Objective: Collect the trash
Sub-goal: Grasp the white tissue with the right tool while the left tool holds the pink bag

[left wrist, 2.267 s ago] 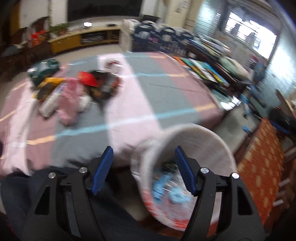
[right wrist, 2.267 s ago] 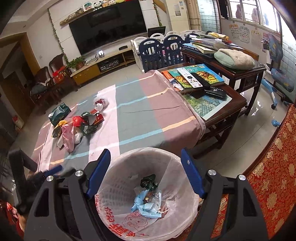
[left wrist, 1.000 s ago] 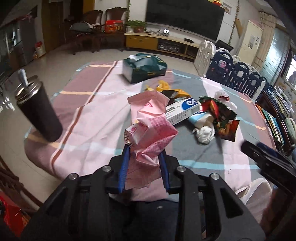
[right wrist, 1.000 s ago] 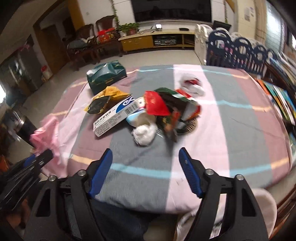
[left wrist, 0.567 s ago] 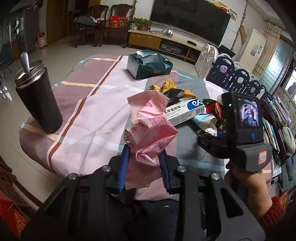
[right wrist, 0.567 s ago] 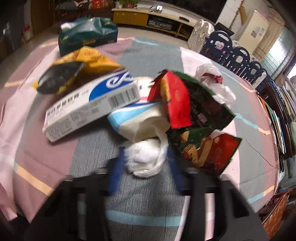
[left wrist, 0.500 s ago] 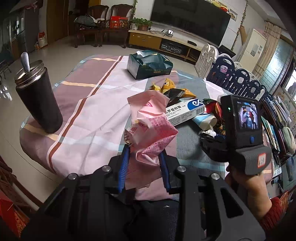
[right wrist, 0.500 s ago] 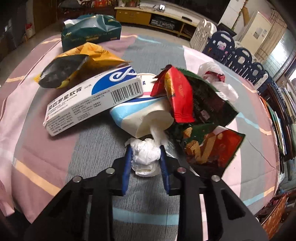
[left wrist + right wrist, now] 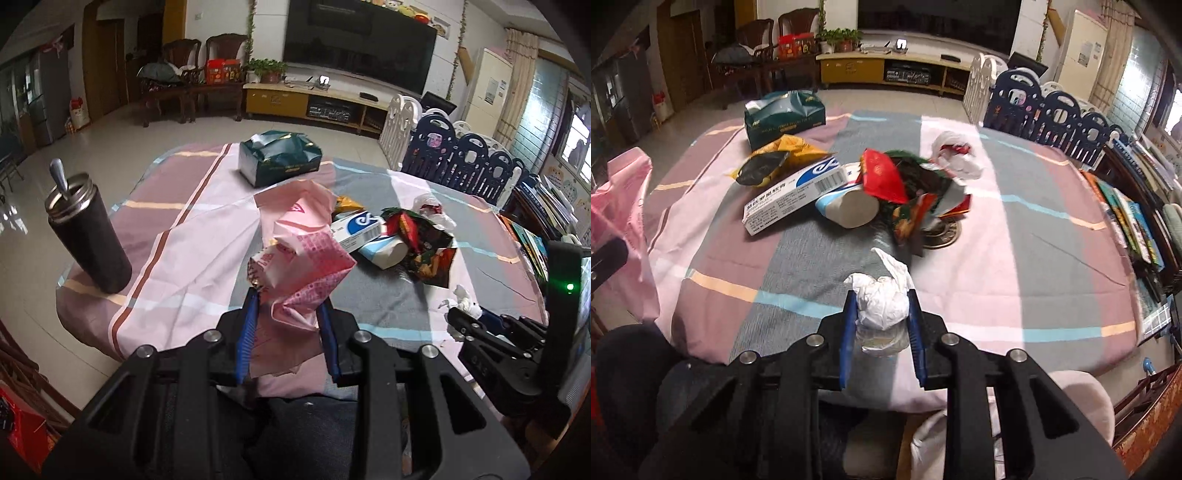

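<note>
Tissue wad [image 9: 882,301] sits pinched in the right gripper [image 9: 882,325] fingers, pink bag [image 9: 301,258] in the left gripper [image 9: 288,332]; keep both squeezes firm past the table [image 9: 1034,258] near edge.

No print on the white box [image 9: 796,194] is legible.

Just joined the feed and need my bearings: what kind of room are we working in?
Most likely a home living room: a big television on the far wall, wooden armchairs beside it, and a child's playpen fence behind the cloth-covered table.
</note>
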`<state>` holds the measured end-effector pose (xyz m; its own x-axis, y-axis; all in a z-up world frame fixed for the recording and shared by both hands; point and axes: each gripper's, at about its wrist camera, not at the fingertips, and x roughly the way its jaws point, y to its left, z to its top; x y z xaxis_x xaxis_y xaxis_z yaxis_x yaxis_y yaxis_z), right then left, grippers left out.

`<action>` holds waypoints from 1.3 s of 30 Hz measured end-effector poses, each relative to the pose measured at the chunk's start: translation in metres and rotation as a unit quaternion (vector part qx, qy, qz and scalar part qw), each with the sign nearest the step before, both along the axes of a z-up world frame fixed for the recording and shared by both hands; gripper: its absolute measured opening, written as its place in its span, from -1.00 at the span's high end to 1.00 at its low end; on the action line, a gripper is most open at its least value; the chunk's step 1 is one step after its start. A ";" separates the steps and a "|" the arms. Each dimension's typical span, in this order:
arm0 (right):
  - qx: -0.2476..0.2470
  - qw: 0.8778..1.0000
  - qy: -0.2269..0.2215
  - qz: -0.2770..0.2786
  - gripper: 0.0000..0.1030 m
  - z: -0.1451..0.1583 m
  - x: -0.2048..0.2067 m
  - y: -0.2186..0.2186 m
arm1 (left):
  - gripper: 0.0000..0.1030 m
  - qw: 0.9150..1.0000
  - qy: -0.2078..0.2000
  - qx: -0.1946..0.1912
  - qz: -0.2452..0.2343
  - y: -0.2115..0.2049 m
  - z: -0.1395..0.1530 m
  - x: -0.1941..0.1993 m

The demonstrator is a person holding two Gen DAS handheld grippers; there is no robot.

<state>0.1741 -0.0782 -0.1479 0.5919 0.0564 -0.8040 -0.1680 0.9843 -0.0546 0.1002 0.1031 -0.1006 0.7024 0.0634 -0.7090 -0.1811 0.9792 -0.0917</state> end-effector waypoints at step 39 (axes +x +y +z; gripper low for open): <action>0.023 0.999 -0.011 -0.029 0.48 0.030 -0.036 -0.022 | 0.37 1.000 -0.019 0.001 -0.019 -0.017 0.021 -0.020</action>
